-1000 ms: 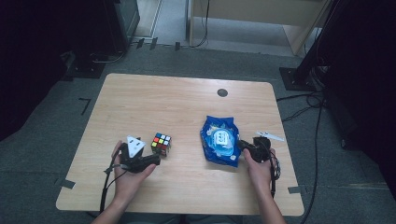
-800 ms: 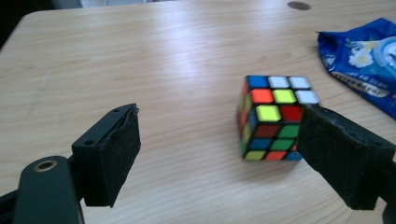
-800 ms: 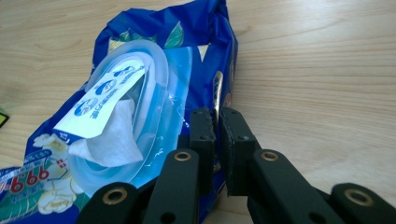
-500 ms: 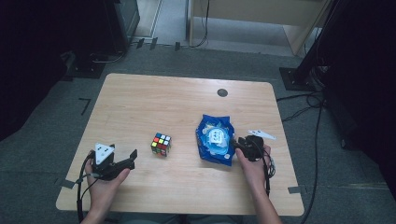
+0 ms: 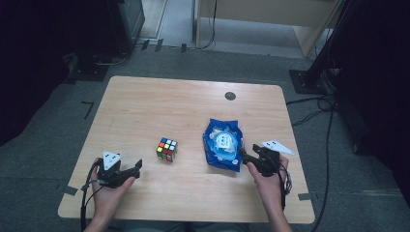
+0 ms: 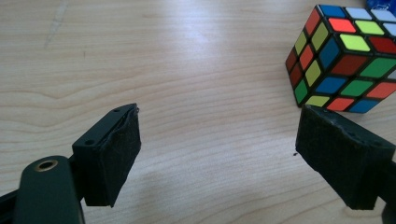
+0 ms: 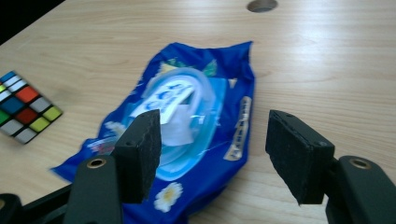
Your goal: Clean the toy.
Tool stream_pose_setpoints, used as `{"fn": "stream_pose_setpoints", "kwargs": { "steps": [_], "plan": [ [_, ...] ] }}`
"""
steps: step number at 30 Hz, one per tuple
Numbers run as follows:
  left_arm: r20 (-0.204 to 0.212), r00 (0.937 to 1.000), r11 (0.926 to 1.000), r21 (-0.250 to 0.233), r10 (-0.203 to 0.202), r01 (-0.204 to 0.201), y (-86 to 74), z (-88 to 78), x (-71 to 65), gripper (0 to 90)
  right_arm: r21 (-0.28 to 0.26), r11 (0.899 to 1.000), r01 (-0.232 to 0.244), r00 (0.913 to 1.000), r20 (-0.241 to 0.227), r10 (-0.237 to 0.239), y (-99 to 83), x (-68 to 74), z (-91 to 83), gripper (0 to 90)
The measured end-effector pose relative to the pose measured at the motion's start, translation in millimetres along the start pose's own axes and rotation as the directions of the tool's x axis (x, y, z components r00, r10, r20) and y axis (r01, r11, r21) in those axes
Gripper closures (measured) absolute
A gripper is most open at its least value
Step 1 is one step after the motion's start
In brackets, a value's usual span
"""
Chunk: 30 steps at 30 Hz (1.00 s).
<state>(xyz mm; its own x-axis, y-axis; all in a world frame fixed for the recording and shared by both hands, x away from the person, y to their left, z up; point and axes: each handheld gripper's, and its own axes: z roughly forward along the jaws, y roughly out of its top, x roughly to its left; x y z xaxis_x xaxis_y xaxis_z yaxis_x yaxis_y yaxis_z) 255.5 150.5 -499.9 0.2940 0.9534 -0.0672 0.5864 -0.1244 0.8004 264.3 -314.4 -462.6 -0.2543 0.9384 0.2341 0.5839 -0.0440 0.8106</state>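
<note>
A scrambled colour cube (image 5: 167,149) (image 6: 343,58) (image 7: 24,107) stands near the middle of the wooden table (image 5: 159,104). To its right lies a blue pack of wet wipes (image 5: 222,144) (image 7: 196,116) with a white flap on its round lid. My left gripper (image 5: 137,170) (image 6: 219,121) is open near the front left edge, and there is bare wood between its pads. The cube sits ahead and to the right of it. My right gripper (image 5: 247,151) (image 7: 215,121) is open at the pack's right end. Its jaws have just been opening, and the pads do not touch the pack.
A dark round cable hole (image 5: 230,95) (image 7: 261,5) sits near the table's far edge. Black stands and cables (image 5: 324,111) are on the floor to the right. A cable trails from each gripper over the front edge.
My left gripper has drawn away from the cube, leftward and toward the front edge. My right gripper has opened and lifted slightly back from the pack's right end.
</note>
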Motion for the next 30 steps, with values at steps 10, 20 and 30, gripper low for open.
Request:
{"fn": "stream_pose_setpoints", "kwargs": {
  "steps": [10, 20, 30],
  "plan": [
    [0.008, 1.0, 0.9977, 0.068, 0.005, -0.005, -4.5, 13.0, 3.7, 14.2, 0.046, 0.991, 0.127, 0.9912, -0.044, -0.125, -8.1, 30.9, 7.6, 37.8],
    [0.017, 0.9996, 0.9946, 0.101, 0.023, -0.025, -5.4, 18.0, 0.2, 14.3, 0.092, 0.985, 0.142, 0.9897, 0.004, -0.143, -8.6, 38.4, 31.0, 40.6],
    [0.013, 0.9993, 0.9927, 0.115, 0.034, -0.036, -5.4, 19.8, -1.2, 15.0, 0.131, 0.959, 0.25, 0.9591, 0.103, -0.264, -13.8, 44.2, 52.2, 62.2]
  ]
}}
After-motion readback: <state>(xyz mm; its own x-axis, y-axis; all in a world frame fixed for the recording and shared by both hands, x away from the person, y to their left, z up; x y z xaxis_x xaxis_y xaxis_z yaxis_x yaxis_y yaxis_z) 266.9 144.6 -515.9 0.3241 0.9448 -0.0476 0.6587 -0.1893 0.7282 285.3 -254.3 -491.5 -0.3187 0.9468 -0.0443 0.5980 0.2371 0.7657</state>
